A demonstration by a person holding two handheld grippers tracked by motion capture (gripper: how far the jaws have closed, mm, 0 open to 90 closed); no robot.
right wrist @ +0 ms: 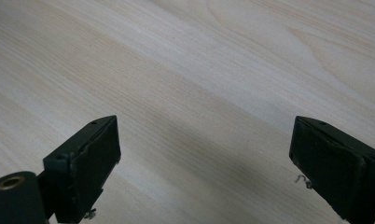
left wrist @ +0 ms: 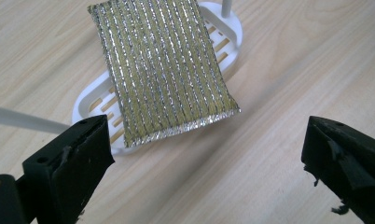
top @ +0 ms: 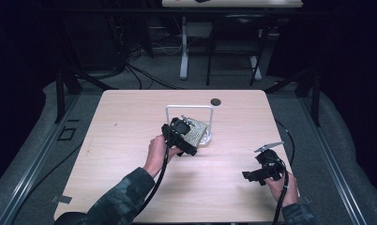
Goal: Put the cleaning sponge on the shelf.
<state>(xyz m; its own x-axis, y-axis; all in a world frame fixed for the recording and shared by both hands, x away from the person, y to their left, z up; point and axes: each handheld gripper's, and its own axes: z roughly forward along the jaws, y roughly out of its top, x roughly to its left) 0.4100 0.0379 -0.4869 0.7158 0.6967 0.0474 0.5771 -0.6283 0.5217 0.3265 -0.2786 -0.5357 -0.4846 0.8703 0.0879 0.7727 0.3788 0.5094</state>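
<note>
A gold and silver scouring sponge (left wrist: 164,65) lies tilted across a white slotted soap dish (left wrist: 94,100) on the wooden table. In the high view the sponge (top: 197,131) rests under a white wire arch (top: 189,108). My left gripper (left wrist: 204,161) hovers open just short of the sponge's near edge, with nothing between its jaws; from above the left gripper (top: 179,136) sits over the dish. My right gripper (right wrist: 204,170) is open over bare wood. From above the right gripper (top: 264,171) stays at the front right of the table, apart from the sponge.
A small dark round disc (top: 215,101) lies near the table's far edge (top: 182,91). A white rod of the dish frame (left wrist: 22,120) crosses at the left of the left gripper view. Dark frame legs and cables stand on the floor beyond the table.
</note>
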